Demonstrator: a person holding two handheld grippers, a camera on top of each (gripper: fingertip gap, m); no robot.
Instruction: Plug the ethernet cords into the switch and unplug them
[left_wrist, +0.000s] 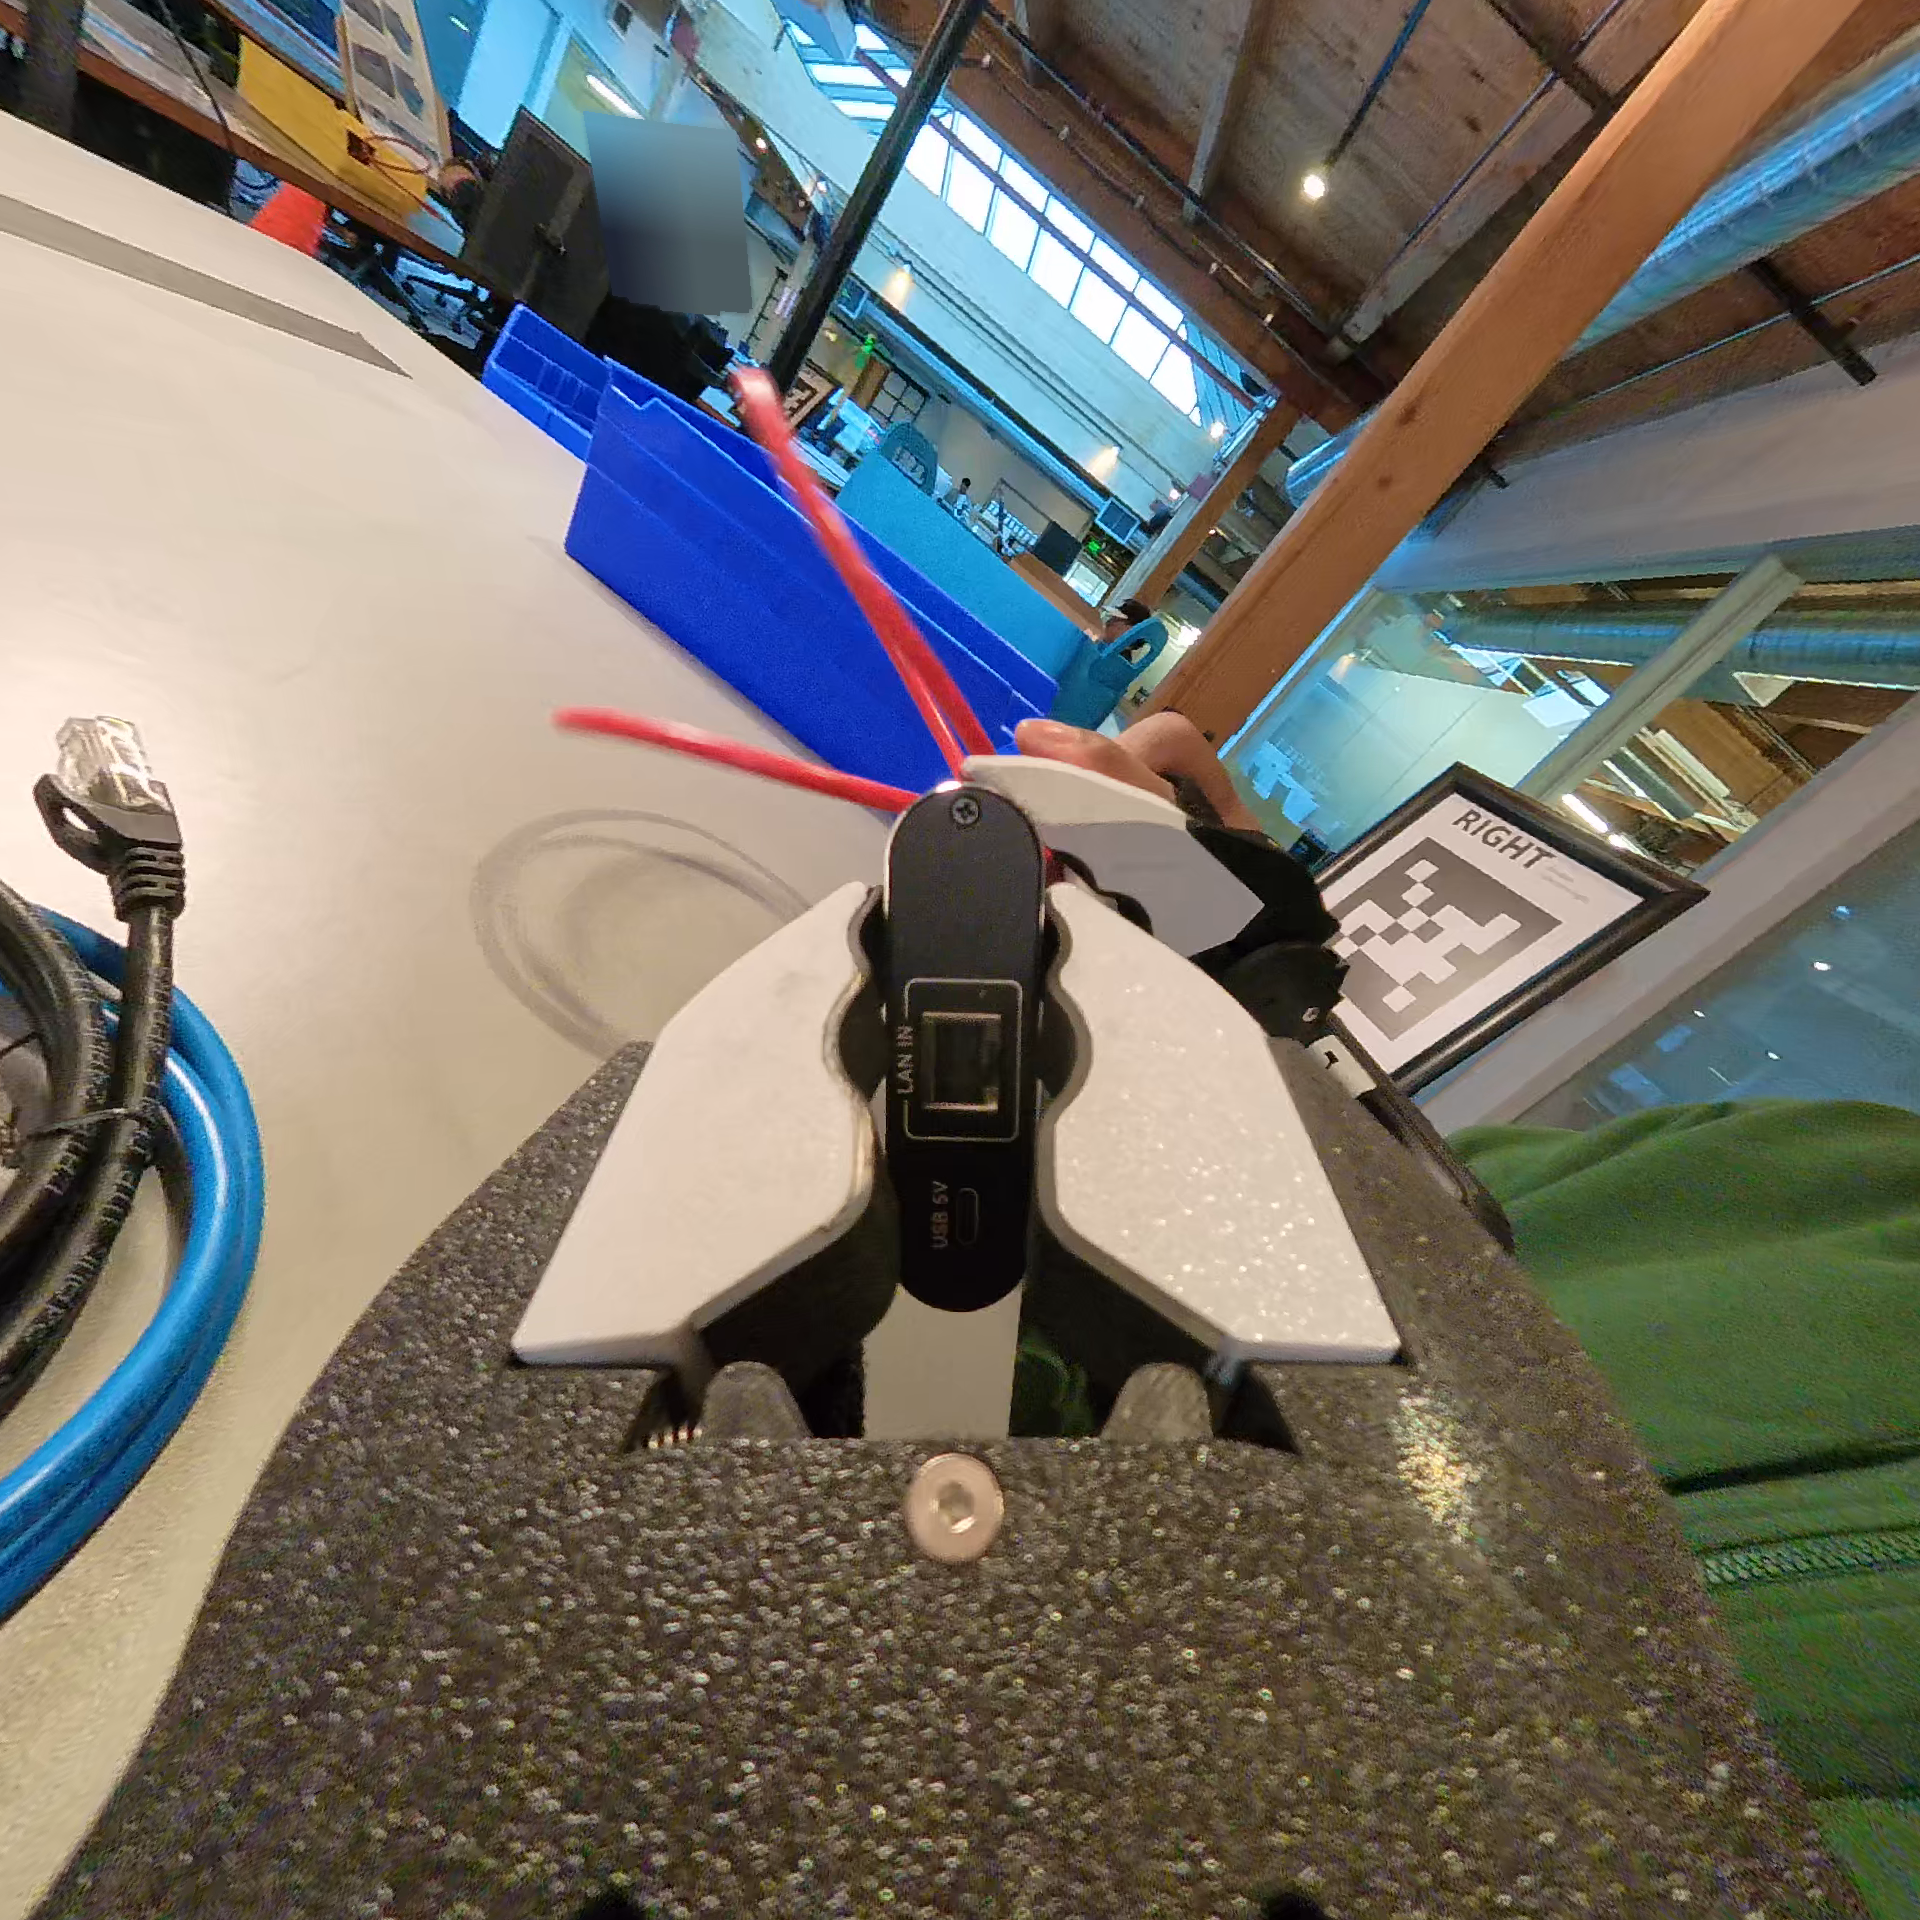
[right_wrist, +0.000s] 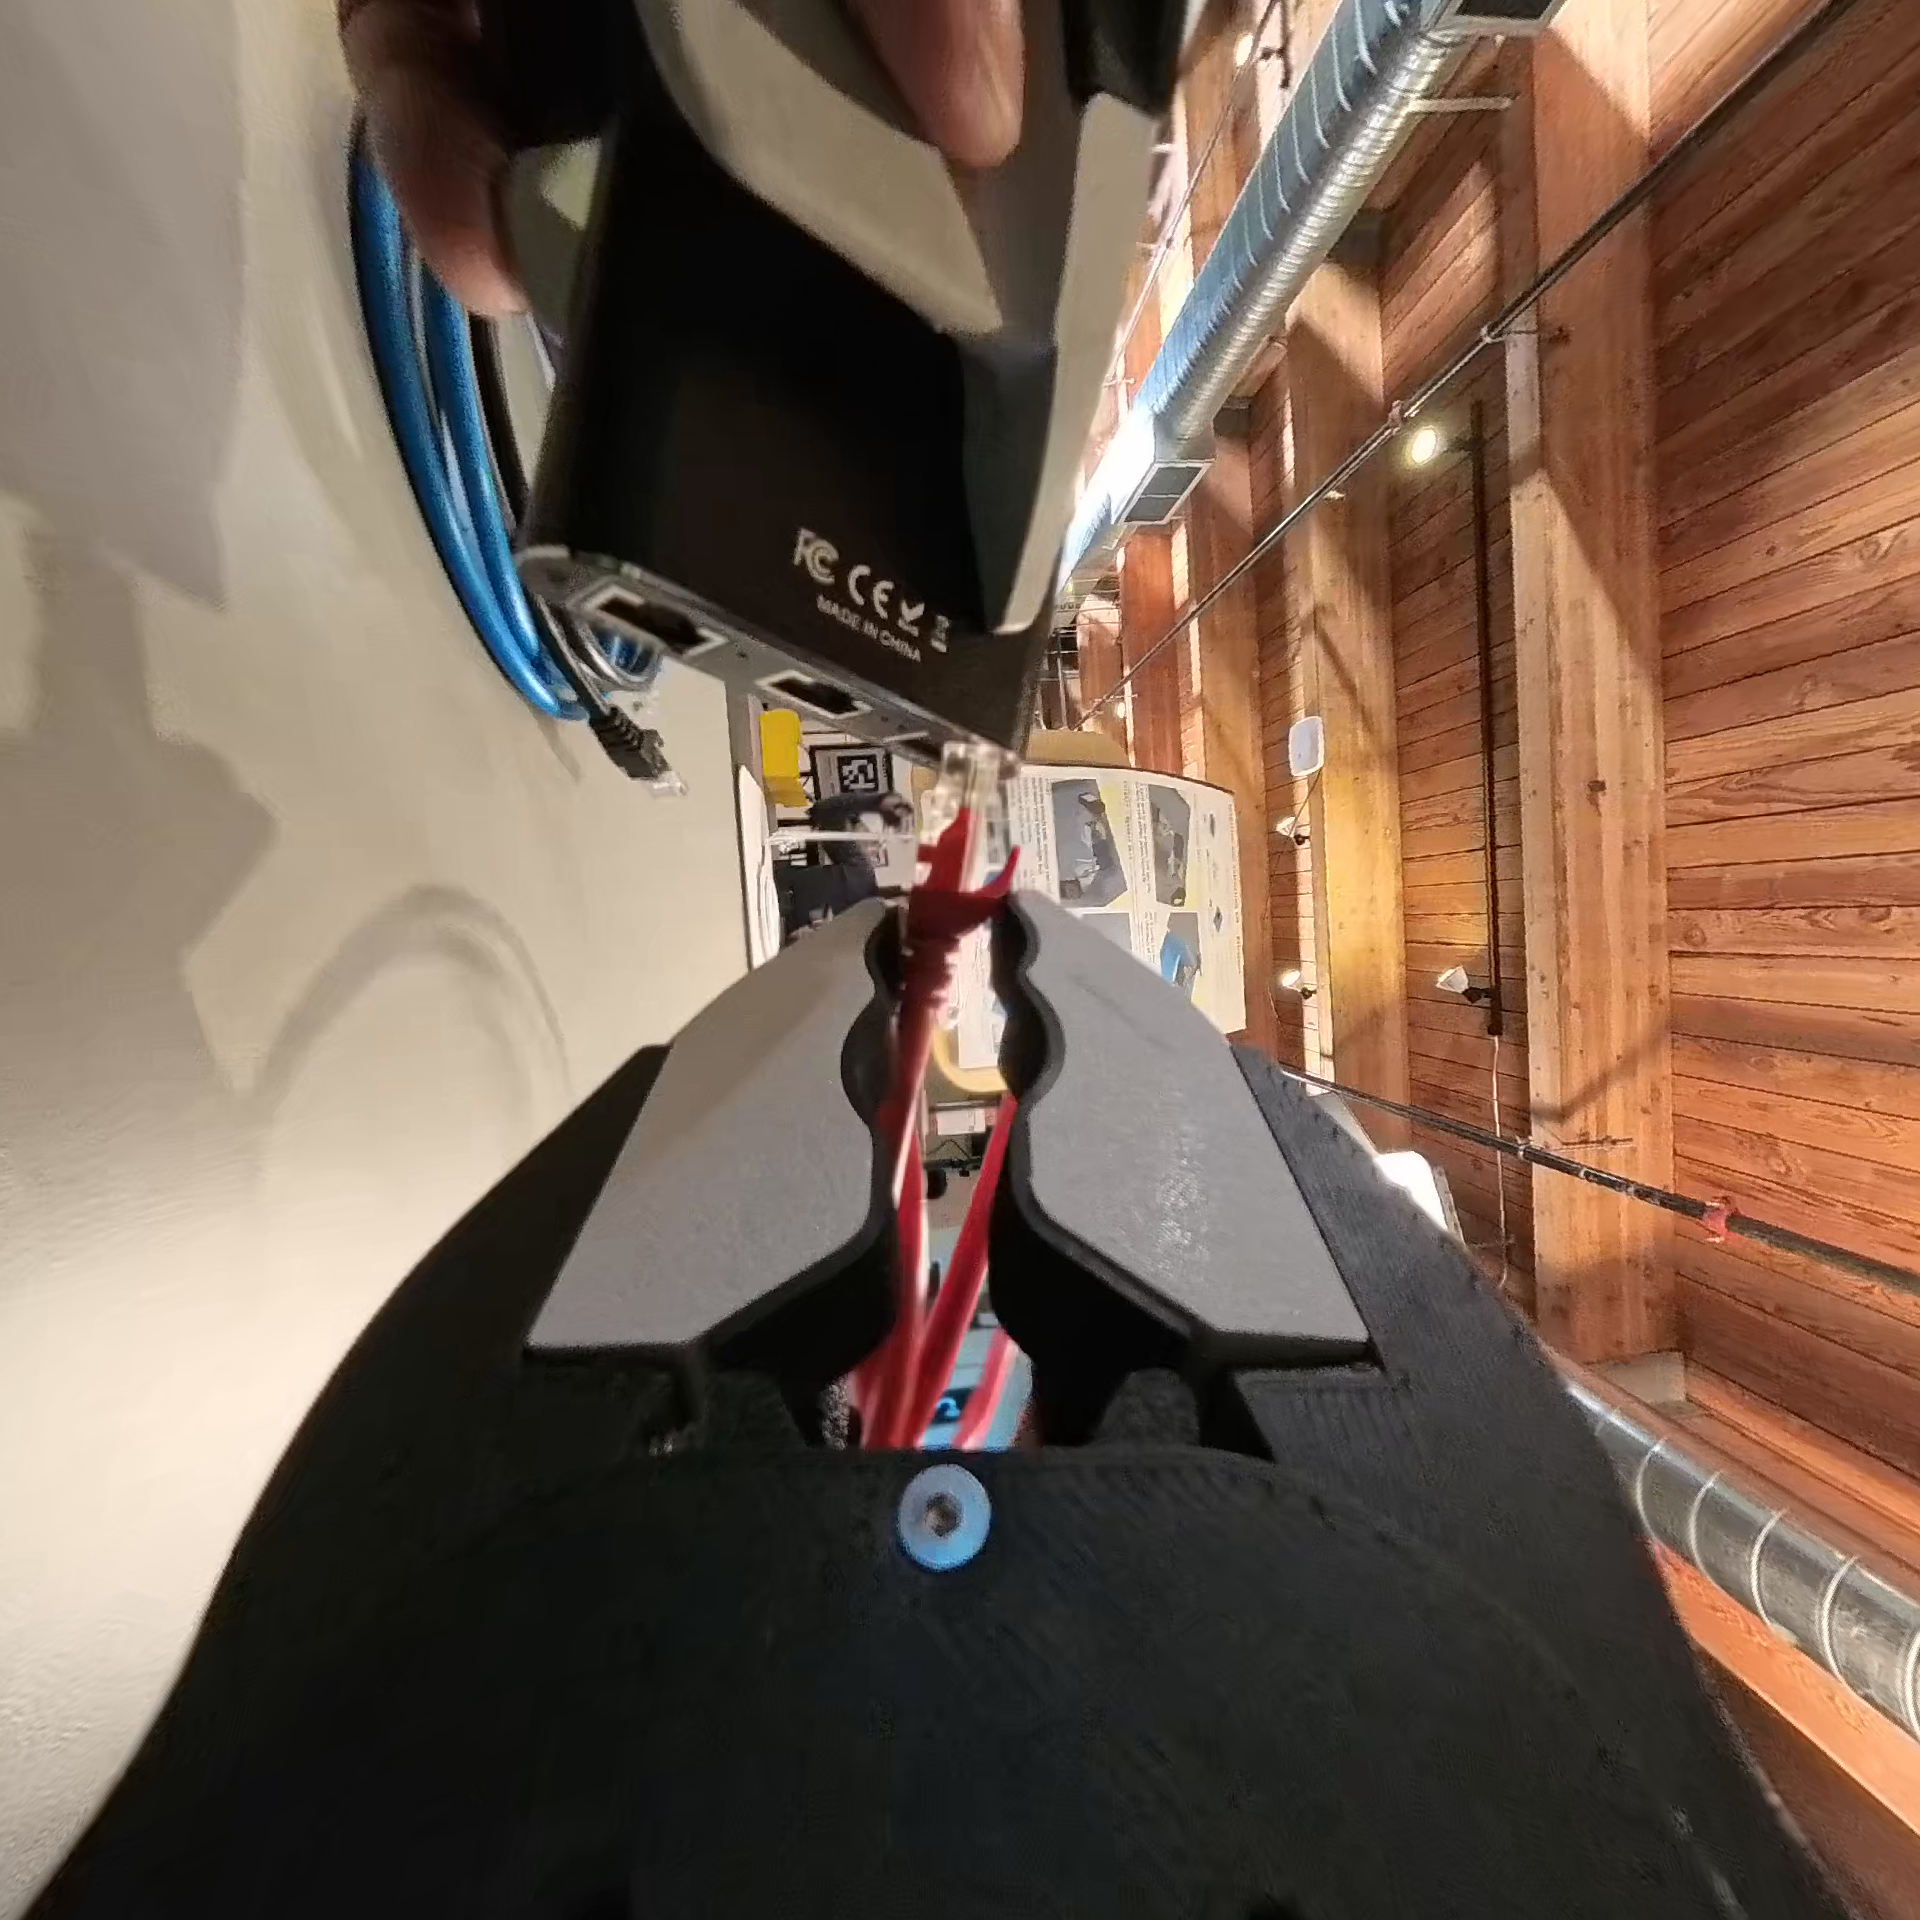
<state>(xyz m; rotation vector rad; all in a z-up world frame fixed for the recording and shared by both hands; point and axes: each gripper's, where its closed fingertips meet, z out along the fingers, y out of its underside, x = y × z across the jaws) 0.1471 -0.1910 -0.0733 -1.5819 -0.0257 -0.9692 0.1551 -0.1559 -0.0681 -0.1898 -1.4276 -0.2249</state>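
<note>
- The right gripper (right_wrist: 954, 914) is pinched on the thin red ethernet cord (right_wrist: 940, 940) just behind its clear plug.
- The plug tip sits at the end port of the slim black switch (right_wrist: 769, 447), seemingly only partly in.
- The left gripper (left_wrist: 961, 997) clamps that switch edge-on, holding it above the grey table (left_wrist: 260, 499).

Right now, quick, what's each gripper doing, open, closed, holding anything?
Left gripper: closed on the black switch.
Right gripper: closed on the red ethernet cord, plug at the switch's port row.
</note>
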